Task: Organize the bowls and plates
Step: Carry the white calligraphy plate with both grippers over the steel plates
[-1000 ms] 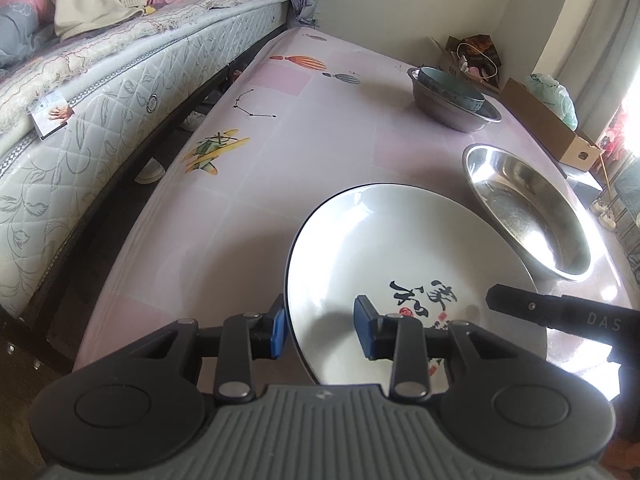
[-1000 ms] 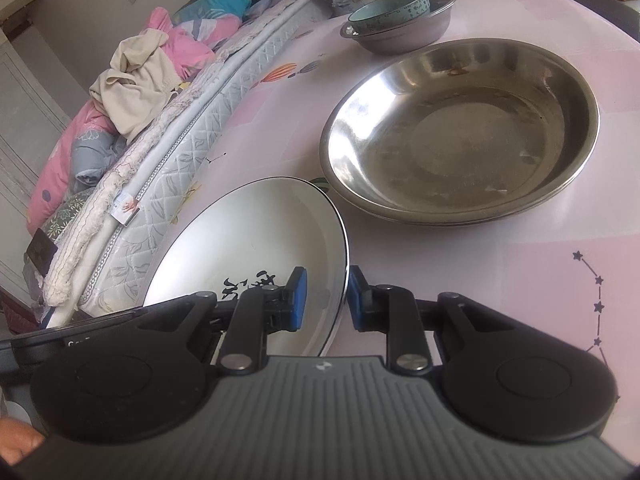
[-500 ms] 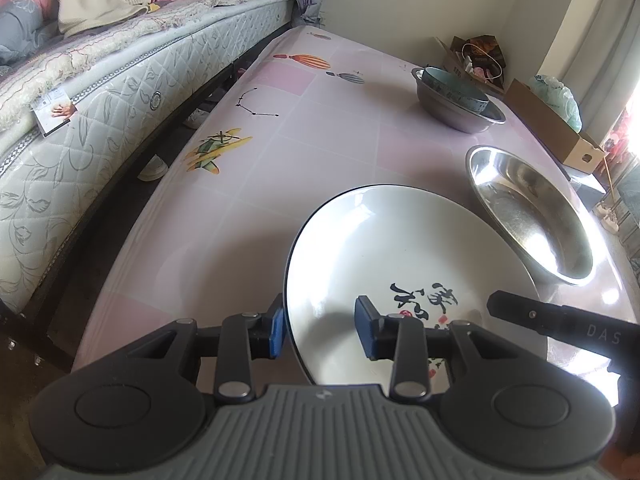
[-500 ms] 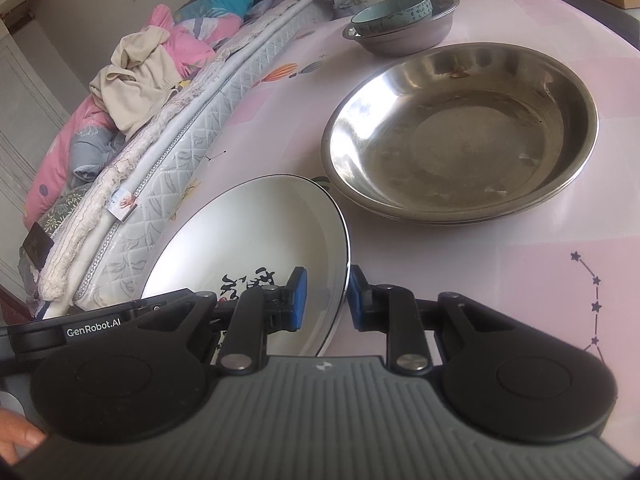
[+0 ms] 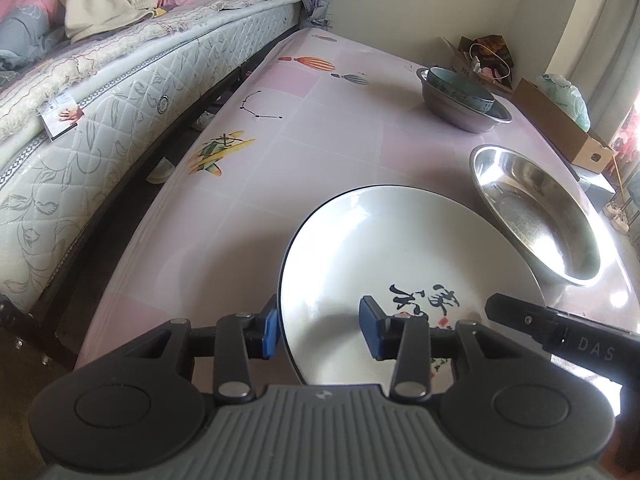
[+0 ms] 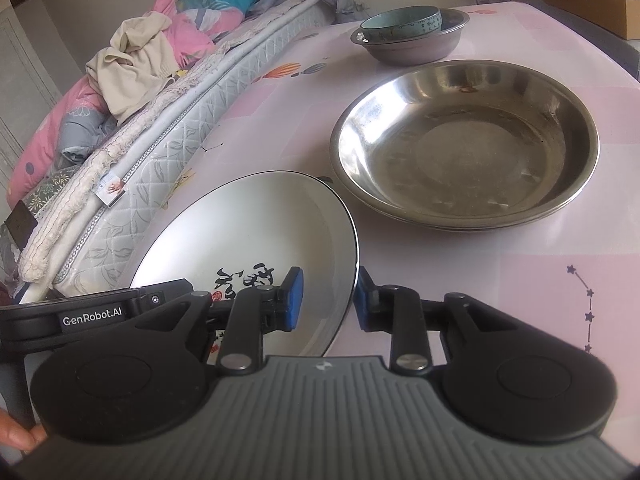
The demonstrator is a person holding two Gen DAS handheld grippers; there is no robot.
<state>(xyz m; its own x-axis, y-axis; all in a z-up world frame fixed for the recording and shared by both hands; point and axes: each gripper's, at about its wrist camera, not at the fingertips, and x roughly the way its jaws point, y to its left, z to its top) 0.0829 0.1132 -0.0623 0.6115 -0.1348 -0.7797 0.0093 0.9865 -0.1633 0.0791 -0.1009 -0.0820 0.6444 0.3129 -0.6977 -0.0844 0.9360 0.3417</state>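
Note:
A white plate (image 5: 400, 248) with black brush lettering lies at the near end of the pink table (image 5: 280, 152). My left gripper (image 5: 320, 332) straddles its left rim, one blue pad outside and one over the plate; its jaws are opening and do not press. My right gripper (image 6: 328, 300) straddles the right rim of the plate (image 6: 248, 232), jaws also opening. Just beyond lies a wide steel basin (image 6: 468, 148), also in the left wrist view (image 5: 540, 216). Further back a teal bowl (image 6: 404, 24) sits inside a grey metal bowl (image 6: 412, 48).
A bed with a quilted mattress (image 5: 100, 120) and piled clothes runs along the table's left side, with a dark gap between. A cardboard box (image 5: 560, 128) stands past the table's far right. A person's hand (image 6: 16, 436) shows at the lower left.
Both grippers' jaws have spread a little wider around the plate's rims. The plate, the bowls and both hands have stayed in place.

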